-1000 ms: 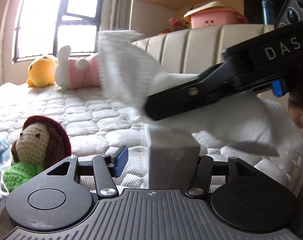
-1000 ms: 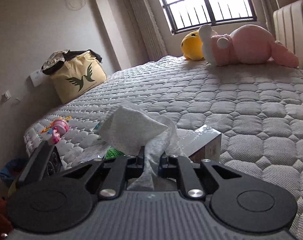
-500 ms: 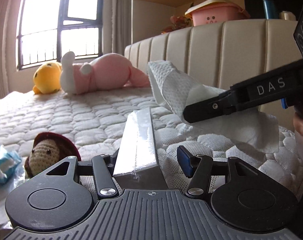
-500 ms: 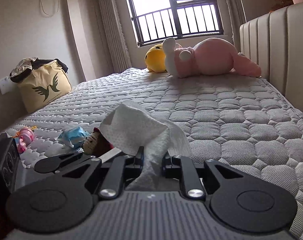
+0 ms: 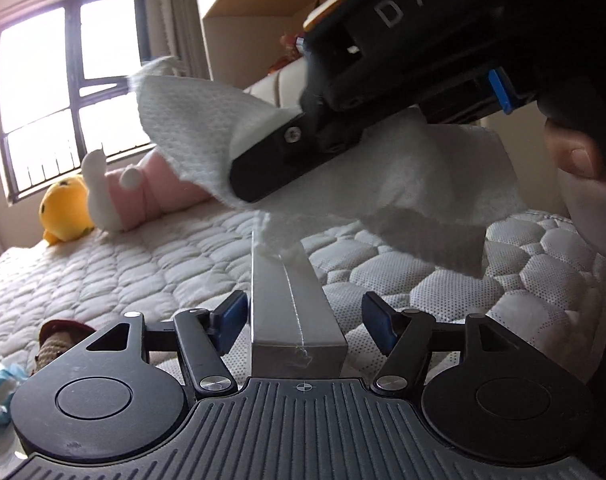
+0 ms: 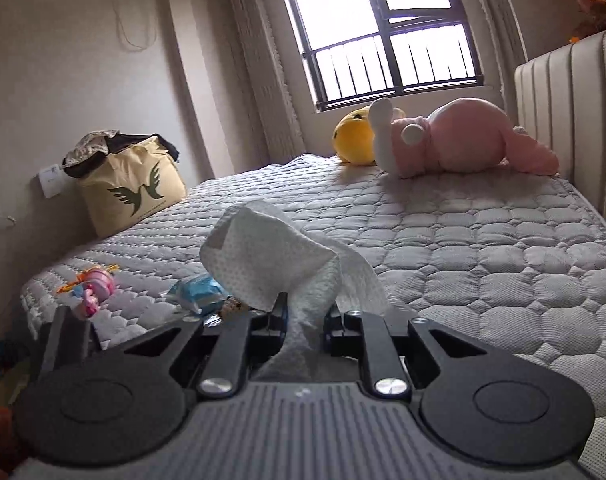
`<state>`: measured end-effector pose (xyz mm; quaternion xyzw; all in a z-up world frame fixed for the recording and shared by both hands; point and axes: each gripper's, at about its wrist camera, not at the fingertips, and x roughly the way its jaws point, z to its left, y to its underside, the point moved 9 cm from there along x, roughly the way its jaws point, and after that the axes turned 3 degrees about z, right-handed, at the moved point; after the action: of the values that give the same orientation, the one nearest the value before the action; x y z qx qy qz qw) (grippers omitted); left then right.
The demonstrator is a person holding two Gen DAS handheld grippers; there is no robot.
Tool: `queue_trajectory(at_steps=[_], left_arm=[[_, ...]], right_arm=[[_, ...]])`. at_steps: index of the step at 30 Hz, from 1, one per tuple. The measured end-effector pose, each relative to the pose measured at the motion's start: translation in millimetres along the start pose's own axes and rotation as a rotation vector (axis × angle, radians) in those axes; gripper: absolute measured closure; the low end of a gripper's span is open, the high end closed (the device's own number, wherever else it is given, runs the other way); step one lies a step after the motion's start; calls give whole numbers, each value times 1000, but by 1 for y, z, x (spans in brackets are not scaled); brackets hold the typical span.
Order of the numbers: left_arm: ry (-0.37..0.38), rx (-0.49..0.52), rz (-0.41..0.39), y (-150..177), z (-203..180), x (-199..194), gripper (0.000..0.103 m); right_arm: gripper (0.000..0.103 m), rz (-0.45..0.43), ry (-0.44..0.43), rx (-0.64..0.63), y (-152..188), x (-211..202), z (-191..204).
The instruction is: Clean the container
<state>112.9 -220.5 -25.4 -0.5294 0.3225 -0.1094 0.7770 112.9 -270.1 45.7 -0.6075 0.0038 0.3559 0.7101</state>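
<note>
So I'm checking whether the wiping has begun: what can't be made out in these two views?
- Left wrist view: whether the paper towel touches the box; that spot is blurred.
- Left wrist view: whether the left gripper grips the box; a gap shows on its right.
- Right wrist view: the box, hidden behind the right gripper and towel.

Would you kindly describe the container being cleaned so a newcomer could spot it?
Above the quilted mattress, look between the left gripper fingers. The container is a grey, plastic-wrapped rectangular box, the only hard-edged item among soft toys.
</note>
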Motion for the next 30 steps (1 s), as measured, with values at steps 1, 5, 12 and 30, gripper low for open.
queue_trajectory(at_steps=[1,5,12,30], left_arm=[[2,27,-3,-1,-5,0,33],[-49,147,-37,-6,-15,-1,18],[-10,27,3,-2,-2,-18,18],[312,-947,305,51,82,-37,10]], right_arm=[[85,15,-3,-7,3,2,0],[85,76,101,18,22,6,-25],[85,136,202,151,57,-2,-78],[87,165,-28,29,64,25,-12]])
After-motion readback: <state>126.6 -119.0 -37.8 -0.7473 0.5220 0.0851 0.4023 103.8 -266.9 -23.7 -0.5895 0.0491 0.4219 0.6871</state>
